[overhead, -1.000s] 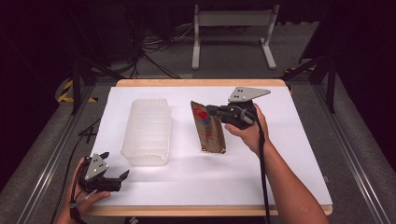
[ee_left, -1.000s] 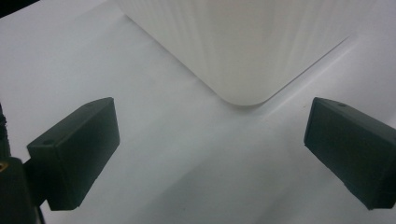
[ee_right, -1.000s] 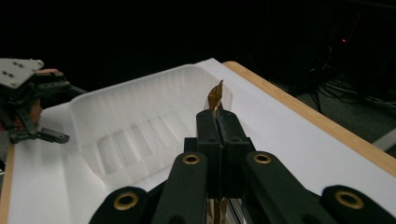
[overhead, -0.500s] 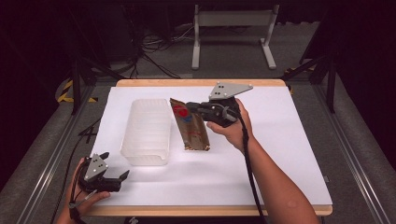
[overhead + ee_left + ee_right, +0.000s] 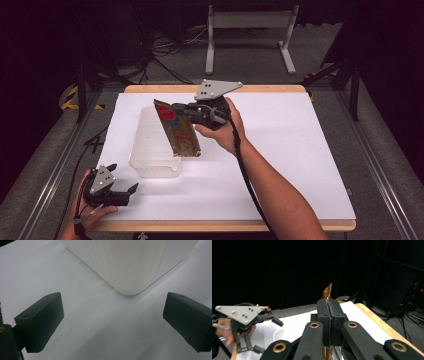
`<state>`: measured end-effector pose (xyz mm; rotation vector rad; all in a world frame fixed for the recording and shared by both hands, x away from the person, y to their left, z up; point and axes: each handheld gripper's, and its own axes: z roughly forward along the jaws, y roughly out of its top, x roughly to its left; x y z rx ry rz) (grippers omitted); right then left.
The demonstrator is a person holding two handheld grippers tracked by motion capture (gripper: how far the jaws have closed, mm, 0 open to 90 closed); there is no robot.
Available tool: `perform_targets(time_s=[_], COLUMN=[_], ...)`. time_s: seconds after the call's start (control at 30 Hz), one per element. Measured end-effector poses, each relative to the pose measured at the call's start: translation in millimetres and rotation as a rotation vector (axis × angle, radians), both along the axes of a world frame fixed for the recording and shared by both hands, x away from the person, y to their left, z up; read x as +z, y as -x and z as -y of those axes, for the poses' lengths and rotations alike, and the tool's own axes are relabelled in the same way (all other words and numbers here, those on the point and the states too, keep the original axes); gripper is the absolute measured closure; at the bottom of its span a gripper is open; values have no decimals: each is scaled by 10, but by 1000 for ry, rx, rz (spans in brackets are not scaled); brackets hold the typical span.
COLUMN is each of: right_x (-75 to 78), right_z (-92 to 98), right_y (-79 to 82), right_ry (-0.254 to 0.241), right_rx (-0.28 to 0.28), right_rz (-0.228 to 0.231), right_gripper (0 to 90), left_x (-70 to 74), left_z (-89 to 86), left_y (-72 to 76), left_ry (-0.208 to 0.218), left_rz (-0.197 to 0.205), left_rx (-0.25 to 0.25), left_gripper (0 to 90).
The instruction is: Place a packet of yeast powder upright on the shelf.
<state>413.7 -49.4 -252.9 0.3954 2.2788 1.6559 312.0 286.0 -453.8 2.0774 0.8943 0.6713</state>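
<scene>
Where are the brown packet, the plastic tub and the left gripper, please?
packet (image 5: pixel 181 137), high view, middle of its brown face.
tub (image 5: pixel 150 155), high view, ribbed inside near the front wall.
left gripper (image 5: pixel 123 181), high view, midway between its open fingertips.

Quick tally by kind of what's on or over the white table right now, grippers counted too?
Brown foil packet, pinched in the right gripper above the bin: 1
Translucent white plastic bin: 1
Hand-held grippers, right plus left gripper with jaws apart near the bin's corner: 2
Total: 4
</scene>
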Motion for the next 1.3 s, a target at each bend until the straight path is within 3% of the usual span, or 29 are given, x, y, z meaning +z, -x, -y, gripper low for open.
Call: perform_targets(time_s=[0.3,0.8,1.1,1.3], right_x=[-127,-337,-501,-633], right_z=[-334,-691,-773,-726], right_y=[-111,-157,-101,-83], right_ry=[8,-2,-1,-9], right_rx=[30,41,69,81], right_rz=[-3,-15,-28,-45], right_gripper=[886,886,884,882], left_x=[-7,-6,1,0], left_z=[-21,-18,-28,-23], left_y=[2,11,18,14], left_ry=[-3,-1,5,4], left_rz=[1,6,8,7], left_rx=[-1,-4,-5,-4], left_gripper=[42,41,41,41])
